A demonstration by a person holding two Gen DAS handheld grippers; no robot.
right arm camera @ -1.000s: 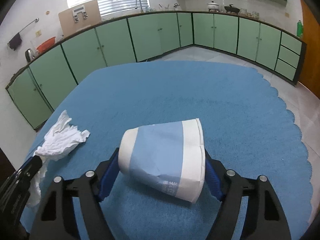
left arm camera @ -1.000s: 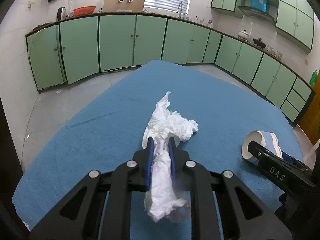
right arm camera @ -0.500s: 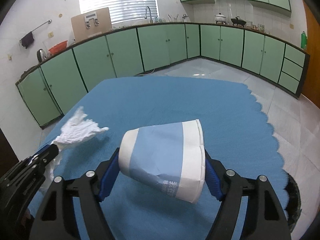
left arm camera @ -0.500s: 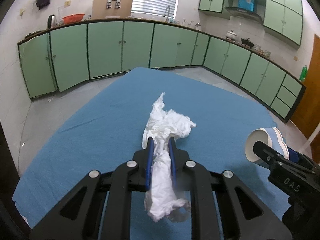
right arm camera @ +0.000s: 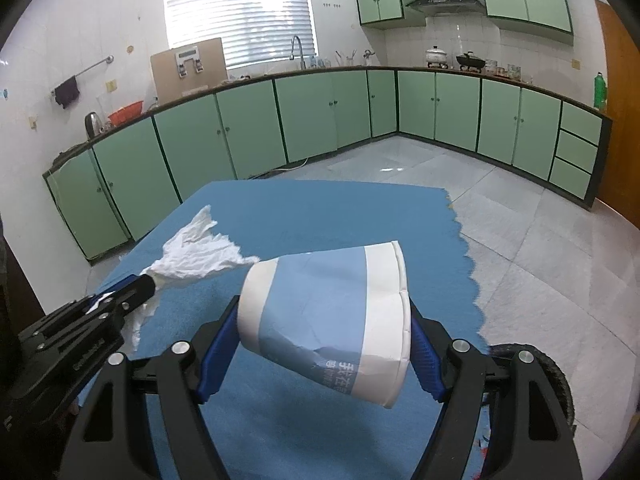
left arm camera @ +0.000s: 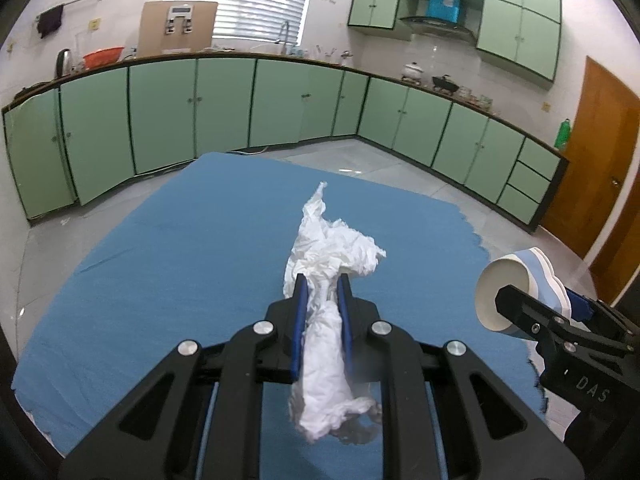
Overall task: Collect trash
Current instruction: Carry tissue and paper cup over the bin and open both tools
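Observation:
My left gripper (left arm camera: 322,286) is shut on a crumpled white tissue (left arm camera: 332,248) and holds it above the blue-clothed table (left arm camera: 180,248). My right gripper (right arm camera: 320,332) is shut on a blue and white paper cup (right arm camera: 324,320), held on its side above the table's right edge. In the left wrist view the cup (left arm camera: 516,284) and right gripper (left arm camera: 560,320) are at the right. In the right wrist view the tissue (right arm camera: 200,252) and left gripper (right arm camera: 132,292) are at the left.
The blue cloth's scalloped right edge (right arm camera: 468,264) borders grey floor tiles. A dark round rim (right arm camera: 552,380) shows low at the right, beside the table. Green kitchen cabinets (left arm camera: 224,108) line the far walls. A brown door (left arm camera: 608,176) is at the right.
Both grippers have risen and swung to the right with their loads; the table looks lower and further off. The cup now hangs near the table's right edge.

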